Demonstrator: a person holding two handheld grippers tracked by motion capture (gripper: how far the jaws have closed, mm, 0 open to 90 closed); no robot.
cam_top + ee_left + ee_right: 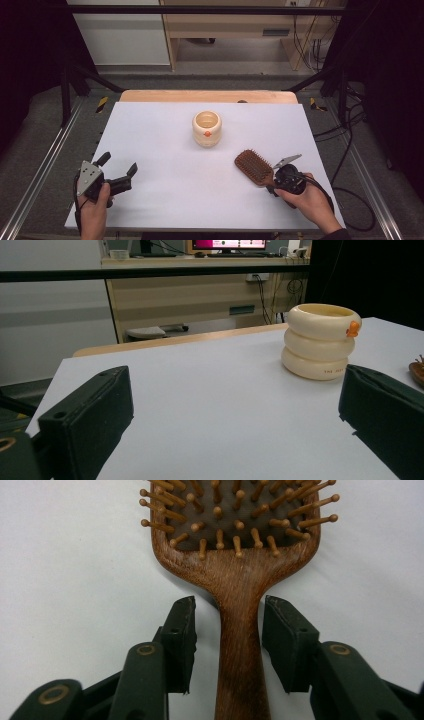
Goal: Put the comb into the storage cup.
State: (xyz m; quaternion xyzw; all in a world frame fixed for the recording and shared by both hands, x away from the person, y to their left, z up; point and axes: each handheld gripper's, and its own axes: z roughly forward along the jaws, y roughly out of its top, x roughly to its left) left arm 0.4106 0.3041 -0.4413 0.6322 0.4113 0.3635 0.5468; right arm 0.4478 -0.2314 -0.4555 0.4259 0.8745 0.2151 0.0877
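Observation:
A brown wooden paddle hairbrush lies bristles up on the white table, right of centre. My right gripper is open, its jaws straddling the brush's handle with small gaps on both sides. A cream ribbed cup with a small orange knob stands upright near the table's middle. My left gripper rests open at the front left, nothing between its jaws, pointing toward the cup.
The table's wooden back edge borders a grey floor. Metal rails run along both sides. Cables trail on the right floor. Wooden furniture stands behind.

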